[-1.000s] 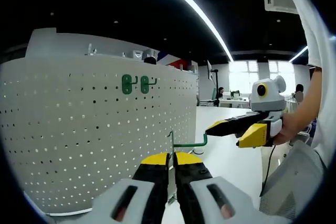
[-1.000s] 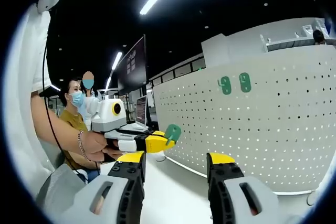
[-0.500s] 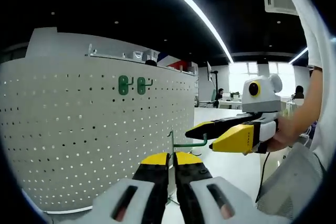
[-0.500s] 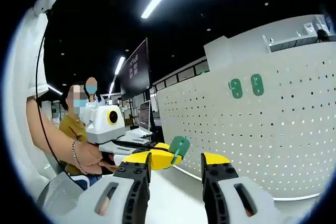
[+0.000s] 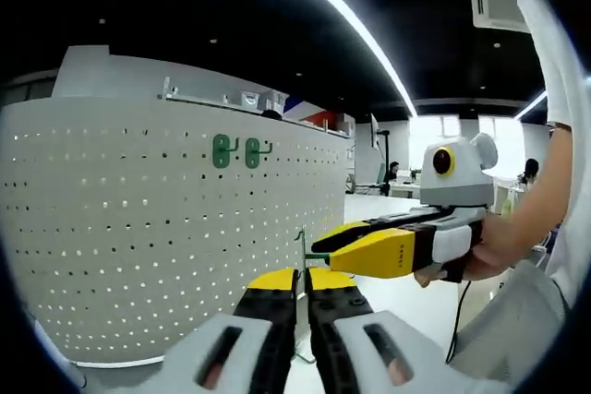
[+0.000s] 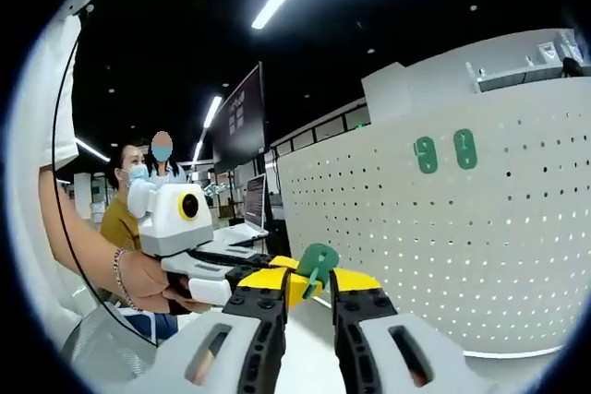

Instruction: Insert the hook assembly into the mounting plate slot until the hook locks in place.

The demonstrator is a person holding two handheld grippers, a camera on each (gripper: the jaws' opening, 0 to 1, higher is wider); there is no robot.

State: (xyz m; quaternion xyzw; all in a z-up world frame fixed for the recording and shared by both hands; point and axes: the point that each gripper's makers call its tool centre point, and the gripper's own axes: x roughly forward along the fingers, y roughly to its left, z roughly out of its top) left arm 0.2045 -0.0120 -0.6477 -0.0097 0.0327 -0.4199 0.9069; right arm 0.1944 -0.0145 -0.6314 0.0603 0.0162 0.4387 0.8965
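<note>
A green hook point(image 5: 302, 244) stands edge-on between the jaws of my left gripper point(image 5: 303, 279), which is shut on its flat plate. Its wire arm point(image 5: 316, 256) runs right into the tips of my right gripper point(image 5: 323, 253), which comes in from the right. In the right gripper view the hook's green plate point(image 6: 317, 260) sits just above my right gripper point(image 6: 309, 281), whose jaws are drawn in close around the hook. The left gripper point(image 6: 288, 274) reaches it from the left. The white pegboard point(image 5: 138, 228) point(image 6: 443, 246) carries two mounted green hooks point(image 5: 235, 150) point(image 6: 445, 151).
A hand point(image 5: 480, 256) holds the right gripper, and another hand point(image 6: 138, 283) holds the left one. Two people point(image 6: 125, 214) are behind, near a dark monitor point(image 6: 240, 117) and a laptop point(image 6: 249, 209). A white tabletop point(image 5: 397, 297) runs along the pegboard's foot.
My right gripper moved in onto the hook's wire arm and its jaws narrowed from wide open to close around it. My left gripper kept its hold on the hook.
</note>
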